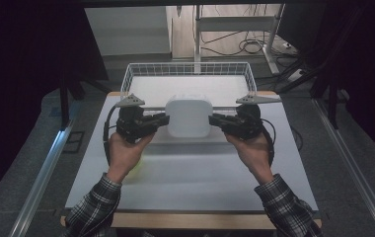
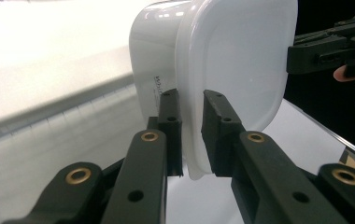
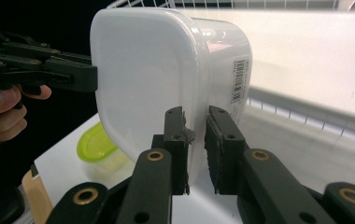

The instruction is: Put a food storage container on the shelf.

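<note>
The left gripper (image 2: pixel 192 135) pinches the lid rim of a white, rounded-square plastic container (image 1: pixel 189 117) between its black fingers (image 2: pixel 171 126); the right gripper (image 3: pixel 196 144) clamps the opposite rim the same way. The container hangs between them above the white table (image 1: pixel 185 173), just before a white wire basket (image 1: pixel 188 69). A barcode label (image 3: pixel 239 79) on its wall is too small to read, and dark lettering in the left gripper view is cut off by a finger. Beneath, a lime-green lidded tub (image 3: pixel 96 147) sits partly hidden behind the container.
</note>
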A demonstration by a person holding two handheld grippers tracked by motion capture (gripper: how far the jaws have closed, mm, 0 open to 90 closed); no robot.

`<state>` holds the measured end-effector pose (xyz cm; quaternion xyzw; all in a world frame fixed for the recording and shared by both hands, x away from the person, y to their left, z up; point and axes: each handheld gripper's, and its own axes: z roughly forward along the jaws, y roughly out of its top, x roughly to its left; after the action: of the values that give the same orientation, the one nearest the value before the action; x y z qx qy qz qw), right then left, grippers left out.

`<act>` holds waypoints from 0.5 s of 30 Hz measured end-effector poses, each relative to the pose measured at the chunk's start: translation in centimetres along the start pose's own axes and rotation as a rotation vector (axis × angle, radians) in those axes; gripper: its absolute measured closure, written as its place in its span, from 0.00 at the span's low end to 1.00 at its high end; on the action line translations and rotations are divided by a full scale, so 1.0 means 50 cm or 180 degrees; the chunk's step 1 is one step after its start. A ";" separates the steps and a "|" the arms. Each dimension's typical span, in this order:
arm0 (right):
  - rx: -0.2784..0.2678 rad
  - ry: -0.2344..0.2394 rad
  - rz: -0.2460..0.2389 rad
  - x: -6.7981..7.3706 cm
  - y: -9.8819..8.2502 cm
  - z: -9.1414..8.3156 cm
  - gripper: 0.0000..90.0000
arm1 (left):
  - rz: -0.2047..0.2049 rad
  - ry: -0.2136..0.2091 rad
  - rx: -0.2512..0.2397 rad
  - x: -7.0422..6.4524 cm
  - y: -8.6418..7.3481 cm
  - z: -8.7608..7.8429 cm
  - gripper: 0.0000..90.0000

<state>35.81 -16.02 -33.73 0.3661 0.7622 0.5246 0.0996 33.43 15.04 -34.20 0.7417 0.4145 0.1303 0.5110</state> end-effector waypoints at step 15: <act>-0.0114 -0.0060 -0.0074 -0.020 0.101 0.013 0.88 | 0.0047 0.0094 -0.0106 0.029 0.095 0.006 0.87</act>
<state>39.17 -15.29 -29.81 0.3604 0.7559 0.5334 0.1194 36.80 15.32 -30.56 0.7341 0.4142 0.1519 0.5162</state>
